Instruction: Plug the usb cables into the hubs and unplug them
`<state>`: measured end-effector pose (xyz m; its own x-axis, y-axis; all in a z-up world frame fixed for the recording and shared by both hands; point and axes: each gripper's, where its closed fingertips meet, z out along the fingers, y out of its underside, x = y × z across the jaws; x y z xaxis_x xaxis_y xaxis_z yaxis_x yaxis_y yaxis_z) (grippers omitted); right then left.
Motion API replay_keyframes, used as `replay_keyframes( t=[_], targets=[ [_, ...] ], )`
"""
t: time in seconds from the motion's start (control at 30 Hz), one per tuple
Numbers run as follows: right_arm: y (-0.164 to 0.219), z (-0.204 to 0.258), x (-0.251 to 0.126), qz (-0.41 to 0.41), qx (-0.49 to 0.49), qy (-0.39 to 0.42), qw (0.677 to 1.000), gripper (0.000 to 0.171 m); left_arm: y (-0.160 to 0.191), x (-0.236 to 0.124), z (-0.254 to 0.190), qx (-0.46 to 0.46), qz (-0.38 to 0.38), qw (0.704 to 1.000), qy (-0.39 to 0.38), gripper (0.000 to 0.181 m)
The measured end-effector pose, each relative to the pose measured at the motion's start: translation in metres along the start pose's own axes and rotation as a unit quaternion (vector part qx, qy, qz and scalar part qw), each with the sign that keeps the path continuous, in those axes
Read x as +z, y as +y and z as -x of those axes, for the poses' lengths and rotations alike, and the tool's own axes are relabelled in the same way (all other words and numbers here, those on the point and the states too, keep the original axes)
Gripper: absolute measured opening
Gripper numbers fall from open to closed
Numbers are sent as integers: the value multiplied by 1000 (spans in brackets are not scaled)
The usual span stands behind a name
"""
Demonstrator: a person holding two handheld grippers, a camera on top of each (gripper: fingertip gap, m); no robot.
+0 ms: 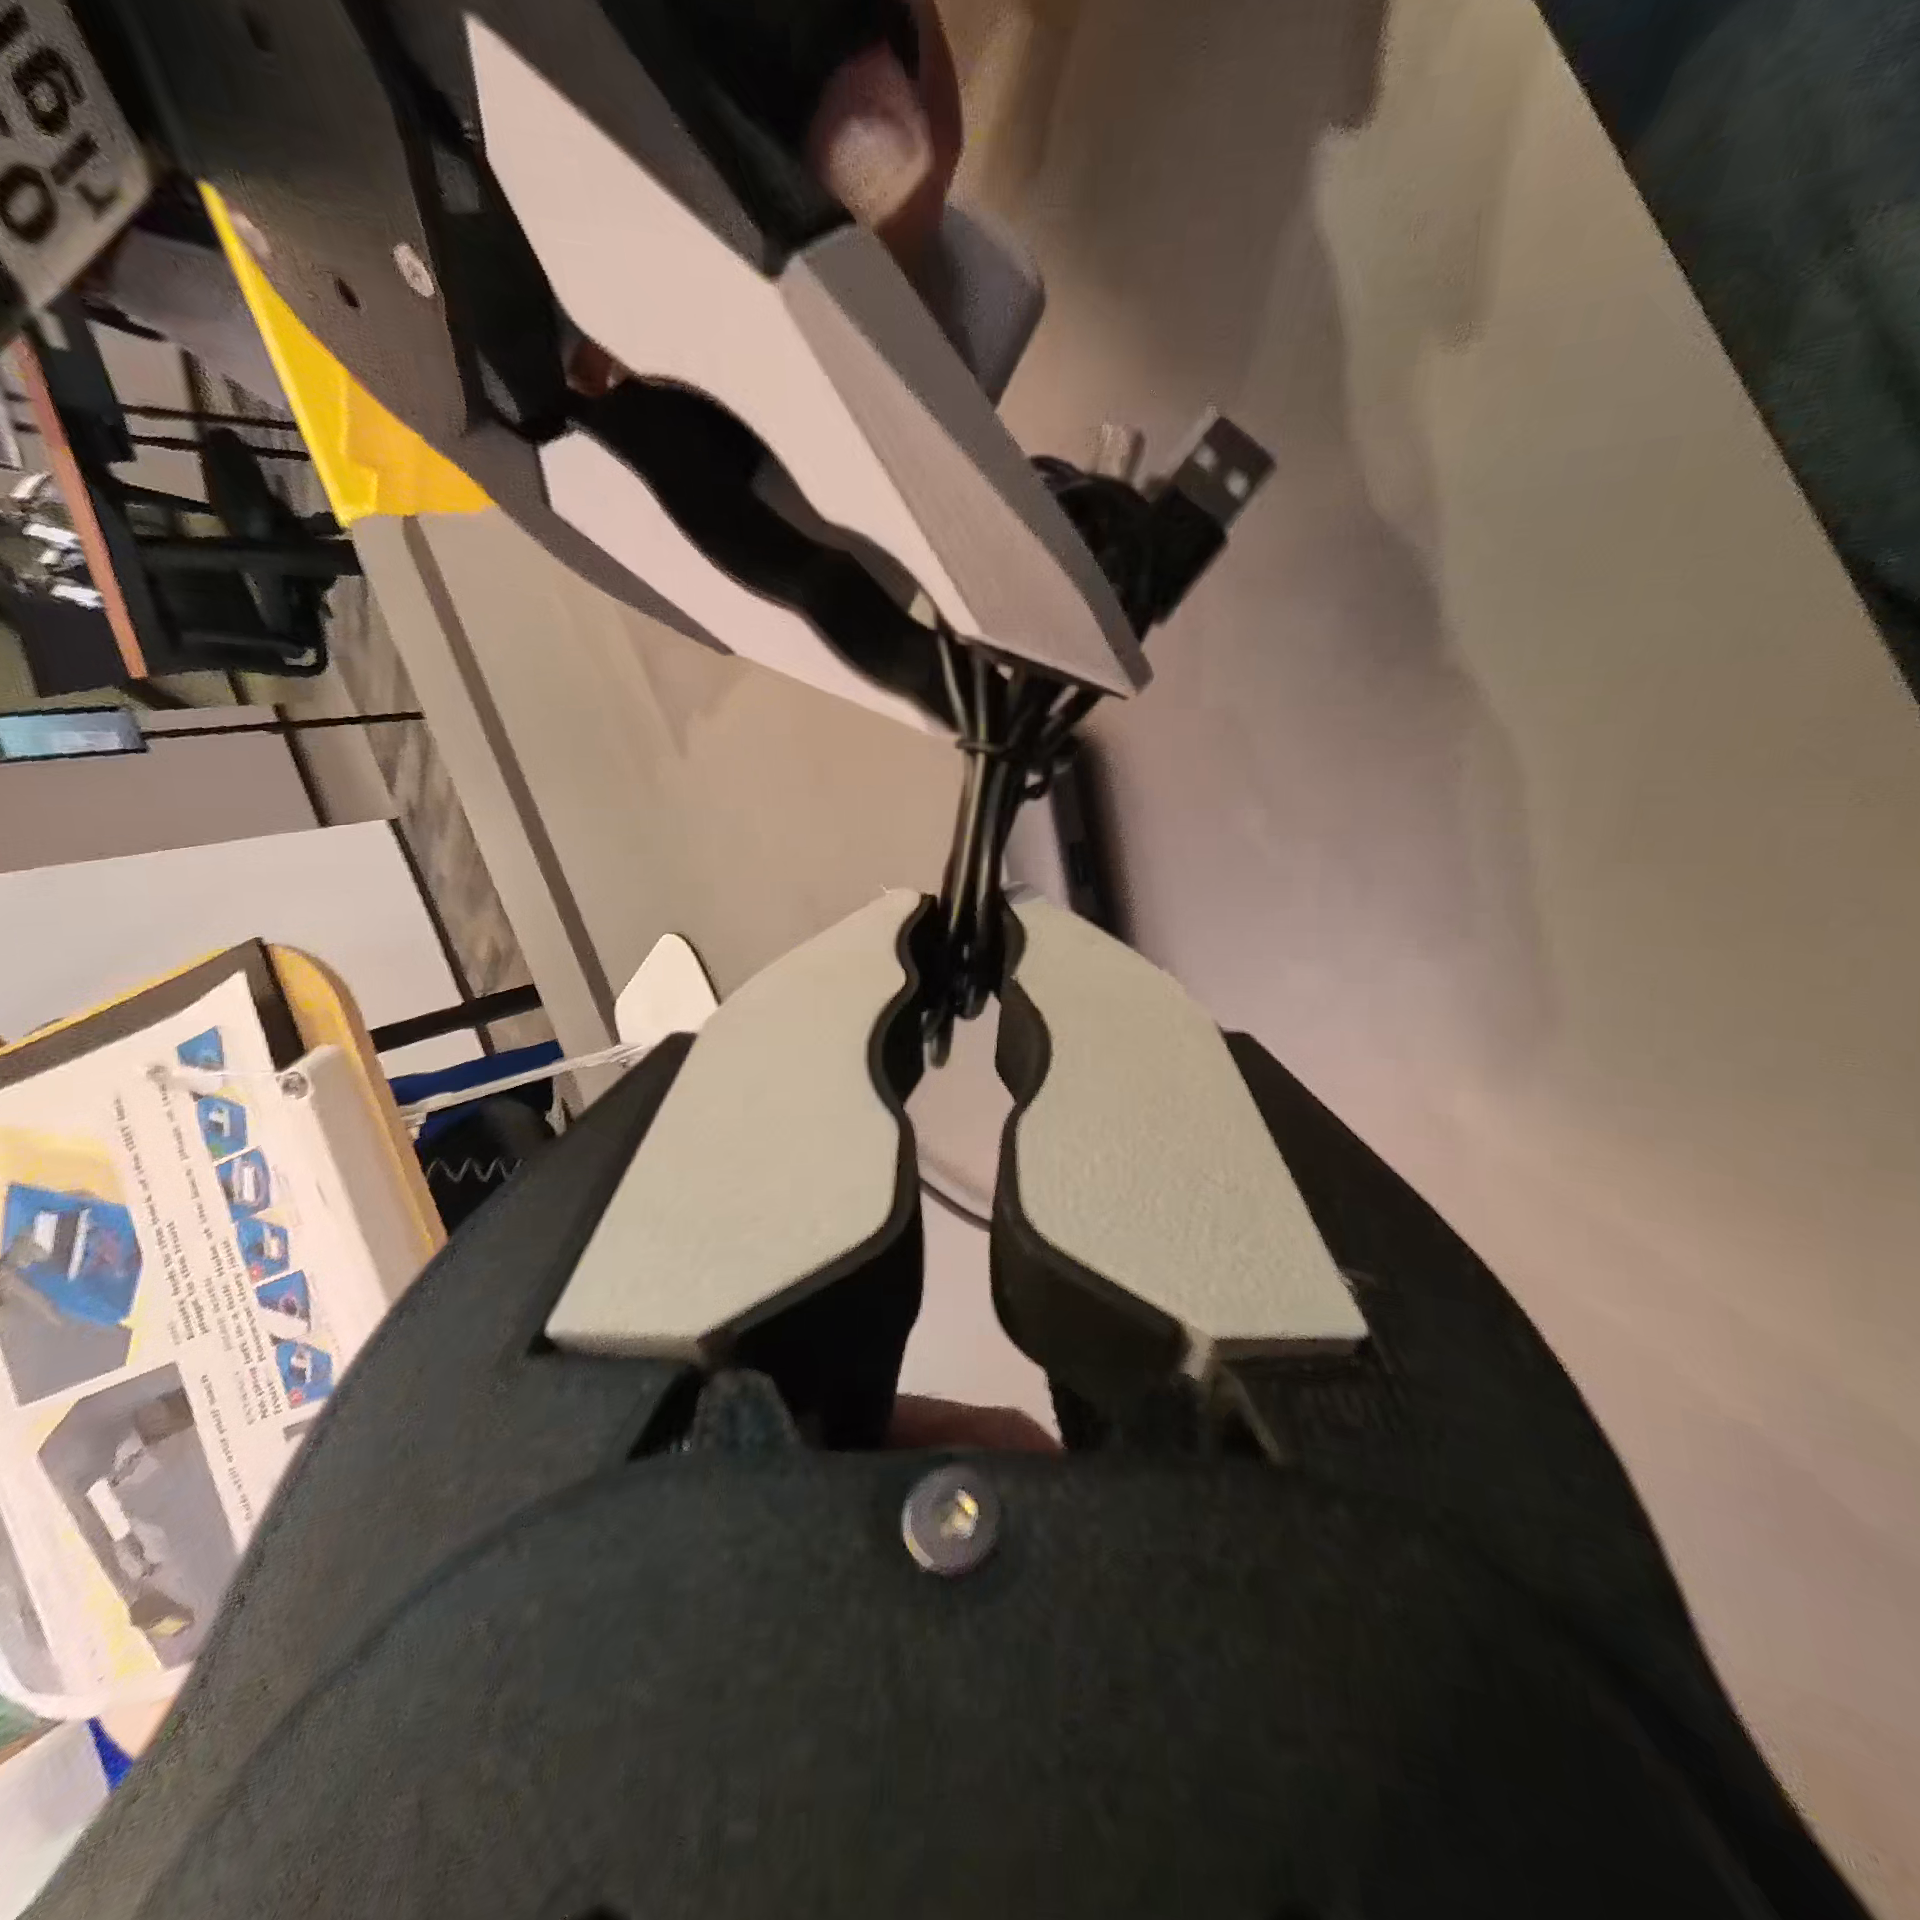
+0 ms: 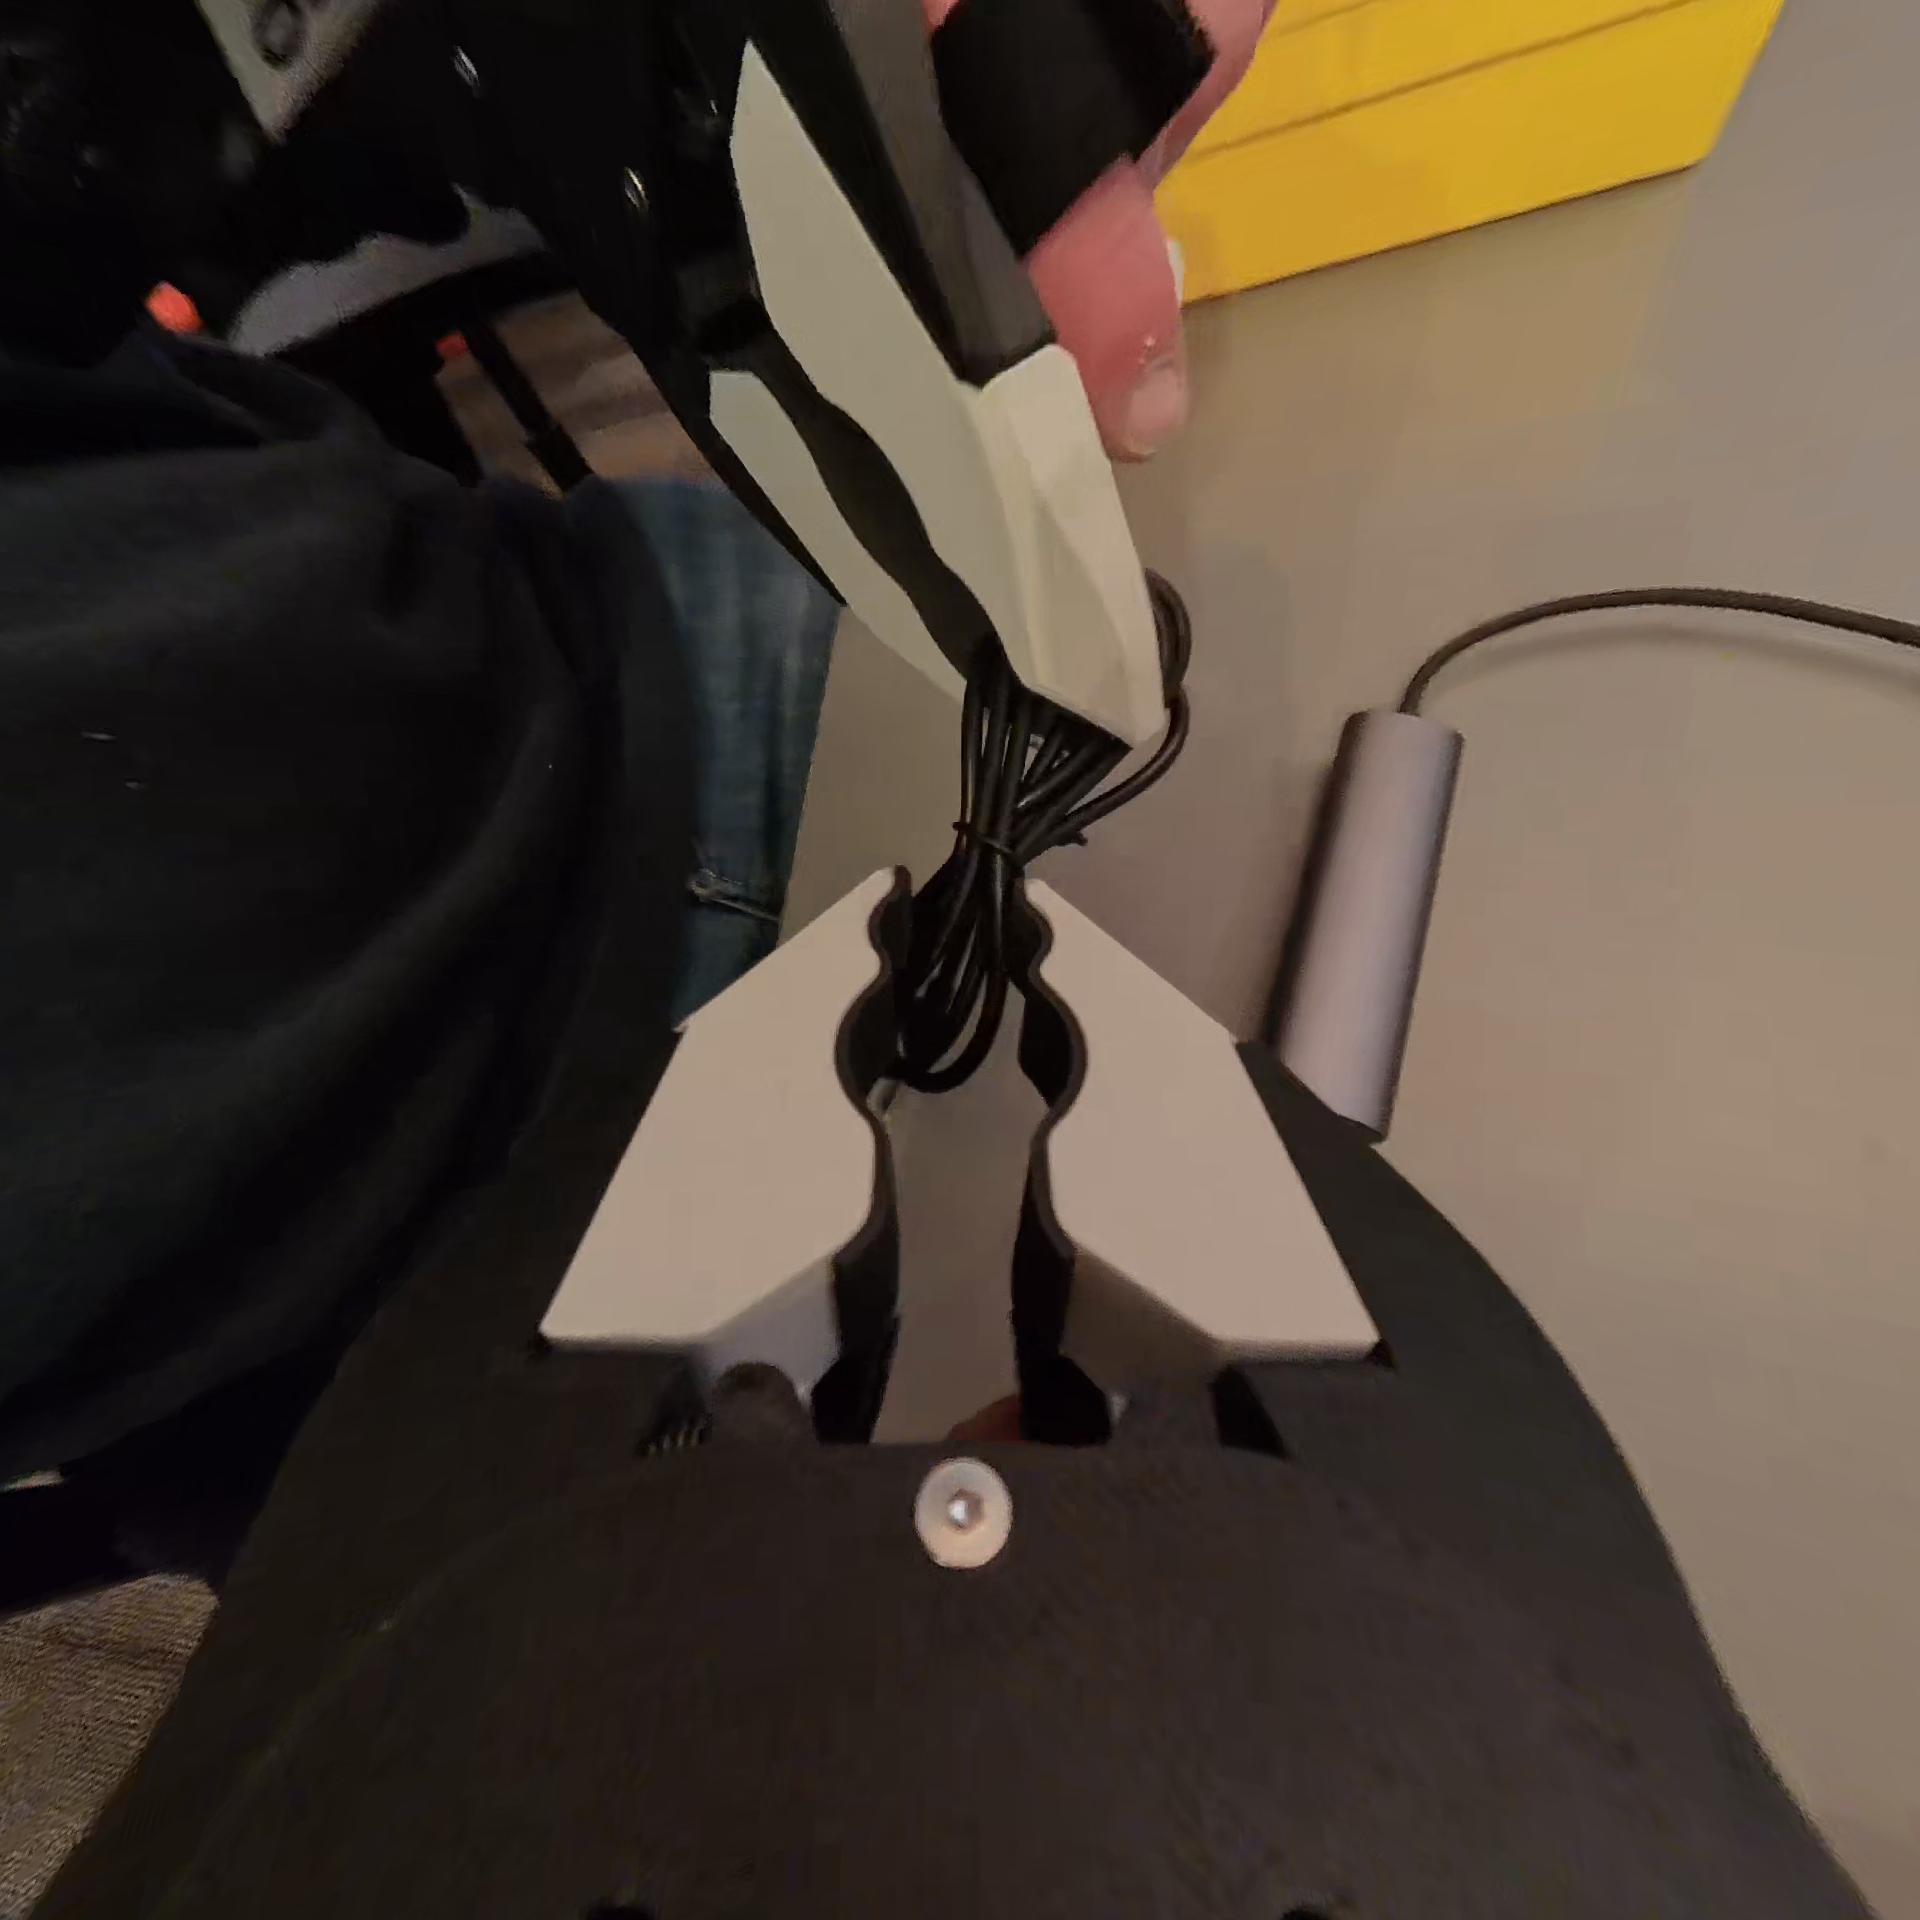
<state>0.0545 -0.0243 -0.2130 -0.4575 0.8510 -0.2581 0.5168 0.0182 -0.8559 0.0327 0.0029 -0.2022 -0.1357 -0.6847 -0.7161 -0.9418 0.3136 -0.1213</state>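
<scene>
A coiled black USB cable [image 1: 982, 800], bound with a thin tie, hangs above the table between my two grippers. My left gripper [image 1: 961, 914] is shut on one end of the coil. My right gripper [image 1: 1039, 675] is shut on the other end, and a USB-A plug [image 1: 1221, 483] sticks out behind it. In the right wrist view my right gripper [image 2: 961, 894] pinches the cable coil [image 2: 997, 821], and the left gripper [image 2: 1081, 696] holds it from above. A grey USB hub [image 2: 1361, 914] lies on the table to the right, apart from both grippers.
The hub's own lead [image 2: 1558, 613] runs off to the right across the pale table [image 2: 1610, 1195]. A yellow box [image 2: 1455, 135] stands at the back of the table. A person's dark clothing [image 2: 260, 727] fills the left. A printed sheet [image 1: 125, 1299] lies beyond the table's edge. My two grippers' fingertips are within a few centimetres of each other. Both grippers' tips are roughly 8 cm from the grey USB hub [image 2: 1361, 914].
</scene>
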Motion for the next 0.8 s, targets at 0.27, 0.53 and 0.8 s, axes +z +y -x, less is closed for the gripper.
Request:
replay_keyframes(
  t=[0.27, 0.53, 0.8],
  targets=[
    [-17, -33, -13, -92, 58, 62, 992, 3, 29, 2, 34, -118, 32, 987, -105, 31],
    [-23, -53, -31, -125, 75, 133, 980, 3, 46, 6, 28, -330, 1, 942, -62, 63],
    [-66, -56, -54, -276, 99, 140, 946, 3, -12, 24, 31, -549, -217, 803, 76, 58]
  ],
)
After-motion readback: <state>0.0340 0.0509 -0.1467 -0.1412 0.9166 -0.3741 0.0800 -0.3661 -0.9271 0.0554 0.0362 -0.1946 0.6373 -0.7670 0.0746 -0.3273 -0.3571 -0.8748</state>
